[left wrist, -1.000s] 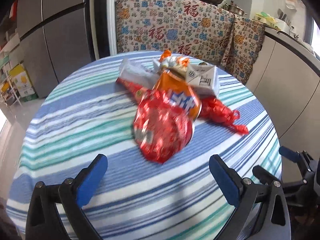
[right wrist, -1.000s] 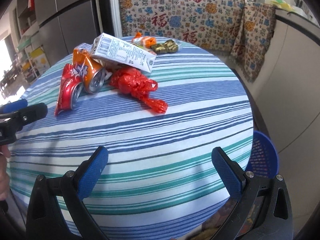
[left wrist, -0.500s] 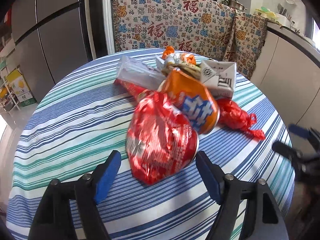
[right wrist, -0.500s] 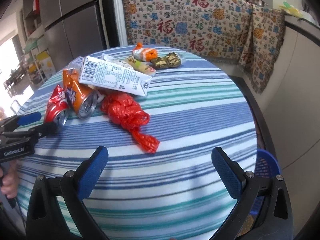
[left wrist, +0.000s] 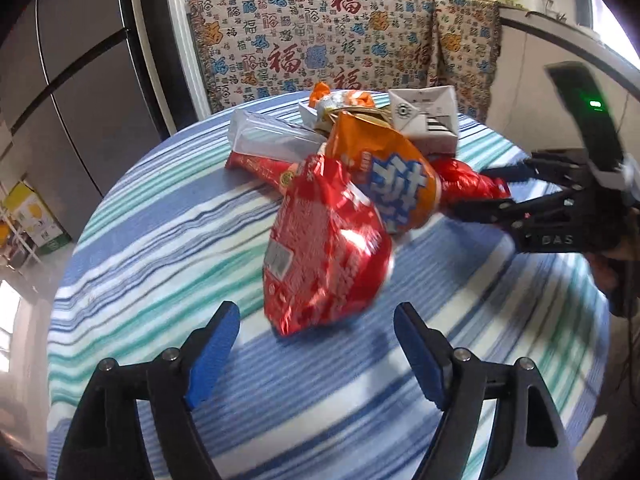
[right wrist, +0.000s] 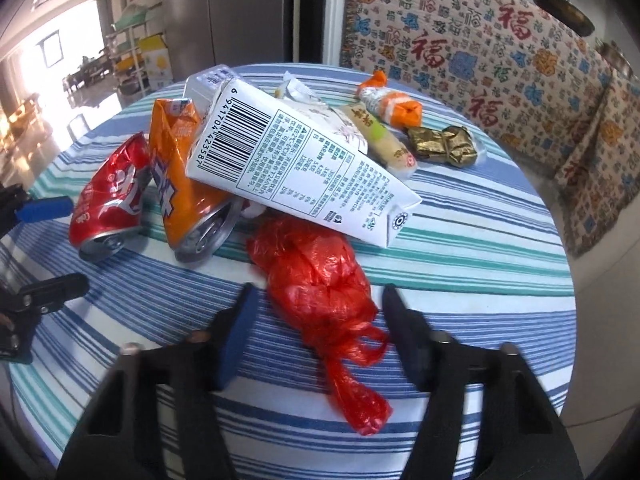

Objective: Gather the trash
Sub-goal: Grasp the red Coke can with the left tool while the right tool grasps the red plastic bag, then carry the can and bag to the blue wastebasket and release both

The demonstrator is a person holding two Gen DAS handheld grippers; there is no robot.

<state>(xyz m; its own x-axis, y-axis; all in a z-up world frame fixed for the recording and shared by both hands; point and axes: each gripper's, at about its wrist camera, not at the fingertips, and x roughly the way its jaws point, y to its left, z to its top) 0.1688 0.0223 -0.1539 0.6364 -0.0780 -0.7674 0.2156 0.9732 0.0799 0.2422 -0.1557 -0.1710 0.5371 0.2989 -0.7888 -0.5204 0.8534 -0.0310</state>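
A pile of trash lies on the round striped table (left wrist: 160, 240). My left gripper (left wrist: 316, 346) stands open, its blue pads on either side of the near end of a crushed red can (left wrist: 324, 248) without touching it. A crushed orange can (left wrist: 388, 176) leans behind it. My right gripper (right wrist: 318, 332) is closing around a knotted red plastic bag (right wrist: 320, 276); the pads flank the bag with gaps on both sides. A white carton (right wrist: 288, 160) rests across the orange can (right wrist: 188, 184) and the bag. The right gripper (left wrist: 488, 190) also shows in the left wrist view.
Small wrappers lie behind the carton: an orange and white one (right wrist: 392, 106), a yellow one (right wrist: 380, 140), gold foil (right wrist: 444, 144). A clear plastic wrapper (left wrist: 264, 140) lies at the pile's left. A patterned cloth (left wrist: 340, 48) hangs behind the table, with a grey fridge (left wrist: 80, 80) to its left.
My right gripper swept left to the pile and its jaws narrowed around the red bag. My left gripper narrowed and came closer to the red can.
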